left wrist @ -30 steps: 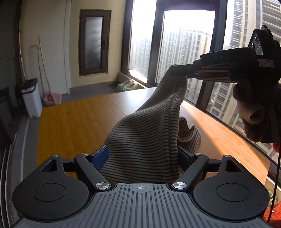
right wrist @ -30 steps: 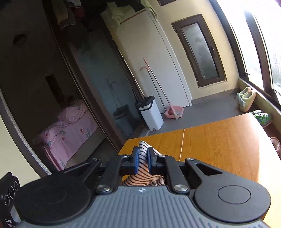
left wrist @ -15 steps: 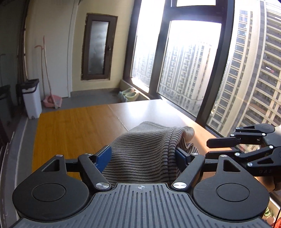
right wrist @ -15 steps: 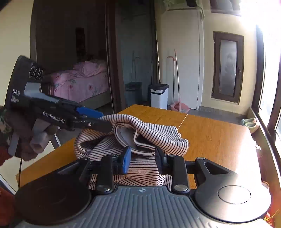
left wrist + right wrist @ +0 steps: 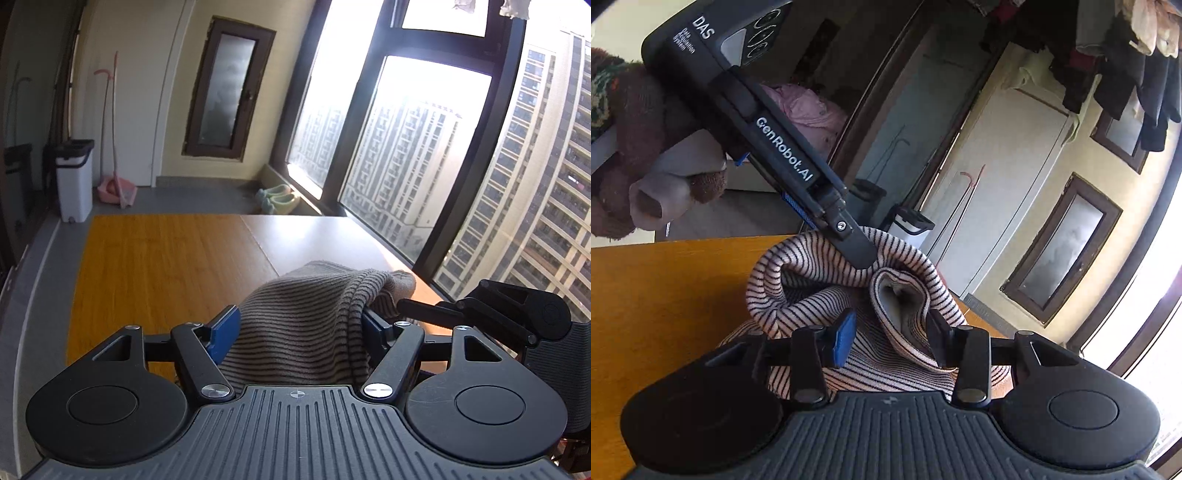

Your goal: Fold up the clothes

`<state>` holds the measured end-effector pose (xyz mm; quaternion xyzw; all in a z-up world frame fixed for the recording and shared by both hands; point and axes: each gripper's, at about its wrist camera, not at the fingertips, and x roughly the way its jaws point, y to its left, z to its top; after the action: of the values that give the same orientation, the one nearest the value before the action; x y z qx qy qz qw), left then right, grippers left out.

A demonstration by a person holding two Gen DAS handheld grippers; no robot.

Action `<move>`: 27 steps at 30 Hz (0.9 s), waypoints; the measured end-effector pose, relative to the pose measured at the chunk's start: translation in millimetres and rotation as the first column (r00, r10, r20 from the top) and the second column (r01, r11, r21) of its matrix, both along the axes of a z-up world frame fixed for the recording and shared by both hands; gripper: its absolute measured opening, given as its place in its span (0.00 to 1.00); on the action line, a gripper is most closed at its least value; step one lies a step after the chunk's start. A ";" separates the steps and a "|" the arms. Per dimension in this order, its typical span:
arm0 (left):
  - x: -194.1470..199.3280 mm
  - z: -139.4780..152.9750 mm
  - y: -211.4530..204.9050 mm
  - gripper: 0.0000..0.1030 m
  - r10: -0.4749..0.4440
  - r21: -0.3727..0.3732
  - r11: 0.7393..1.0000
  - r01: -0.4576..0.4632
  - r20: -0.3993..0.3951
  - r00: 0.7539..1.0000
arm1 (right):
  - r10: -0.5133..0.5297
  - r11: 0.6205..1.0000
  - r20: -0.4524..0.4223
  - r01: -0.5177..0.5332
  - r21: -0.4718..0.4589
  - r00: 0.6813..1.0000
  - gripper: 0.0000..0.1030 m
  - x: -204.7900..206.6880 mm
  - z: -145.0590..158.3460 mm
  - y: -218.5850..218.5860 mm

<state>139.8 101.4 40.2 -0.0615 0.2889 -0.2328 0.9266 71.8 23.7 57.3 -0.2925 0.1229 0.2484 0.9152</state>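
Observation:
A striped knit garment (image 5: 306, 325) lies bunched on the wooden table (image 5: 155, 266). In the left wrist view my left gripper (image 5: 299, 325) stands open with the cloth mounded between its blue pads. My right gripper's fingertips (image 5: 410, 306) touch the cloth's right edge. In the right wrist view the garment (image 5: 827, 266) shows pale with dark stripes. My right gripper (image 5: 890, 332) is open, with a rolled fold of cloth between its fingers. My left gripper's finger (image 5: 849, 240) rests on top of the cloth.
The table's right edge runs along tall windows (image 5: 406, 166). A white bin (image 5: 74, 177) and a pink dustpan (image 5: 118, 188) stand on the floor beyond the far edge. Slippers (image 5: 277, 199) lie by the window. A gloved hand (image 5: 646, 166) holds the left tool.
The right gripper, shut on the lifted cloth a second ago, has come down and opened. The garment has dropped from a raised peak into a low heap on the table.

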 end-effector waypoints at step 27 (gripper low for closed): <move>17.5 -7.0 -28.6 0.75 -0.271 -0.126 0.956 0.263 -0.045 0.962 | 0.281 0.890 -0.018 -0.267 -0.370 0.960 0.15 -45.7 -25.0 -9.3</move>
<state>157.3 72.8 33.2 -0.0842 0.3089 -0.3705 0.8719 26.1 14.4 32.3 -0.4780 0.1085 0.3421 0.8017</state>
